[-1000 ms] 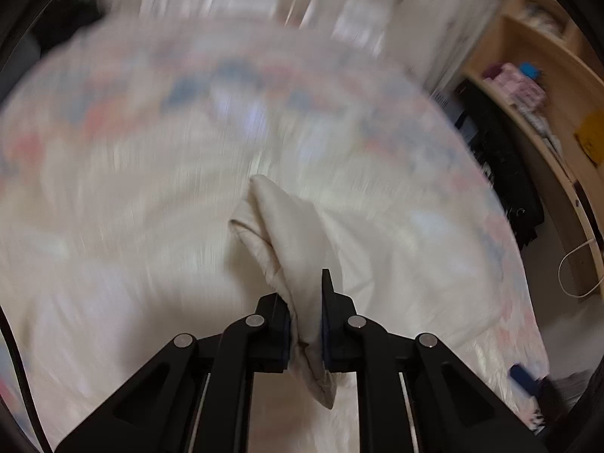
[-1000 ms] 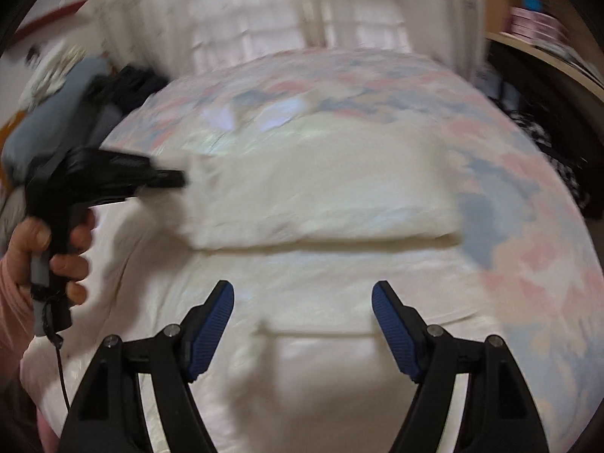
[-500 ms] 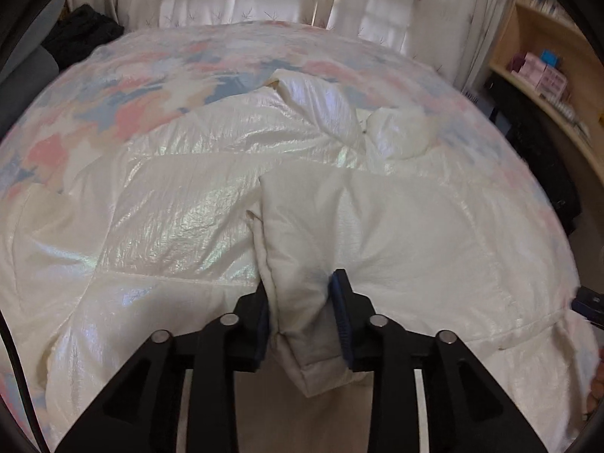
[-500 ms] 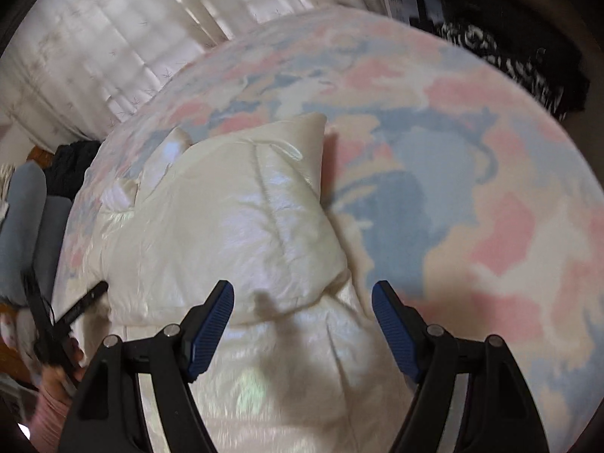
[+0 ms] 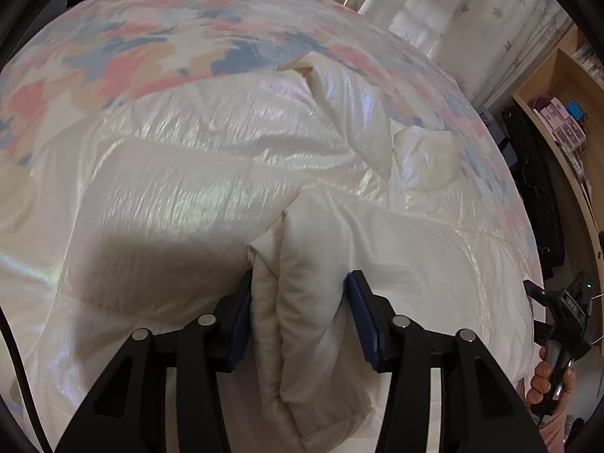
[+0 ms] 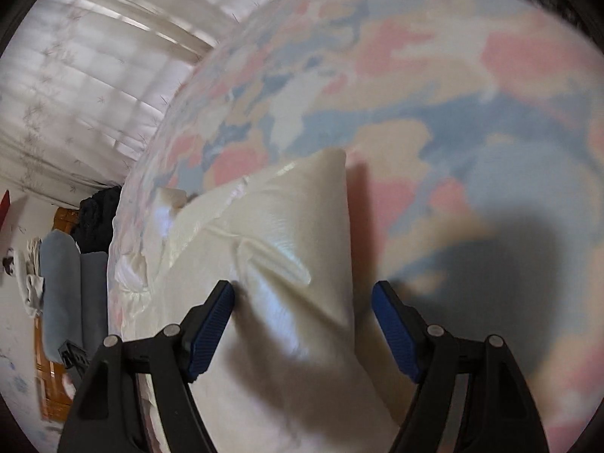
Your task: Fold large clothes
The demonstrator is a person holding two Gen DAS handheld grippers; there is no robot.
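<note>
Left wrist view: left gripper jaws opening around puffy jacket fold; right gripper wide, empty. Might spring open near bed edge.

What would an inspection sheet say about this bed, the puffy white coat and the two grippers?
Surface: bed with a pink, blue and cream patterned cover.
Job's things: shiny cream puffer jacket spread on the bed, one padded part folded over on top.
Clutter: nothing seen on the bed besides the jacket.
Grippers: left gripper is opening, a padded fold of the jacket between its pads; right gripper is open, straddling a jacket edge without pressing it.
Cables: thin black cable at the left edge of the left wrist view.
Surroundings: white curtains, wooden shelves with small boxes, dark clothes beside the bed.
</note>
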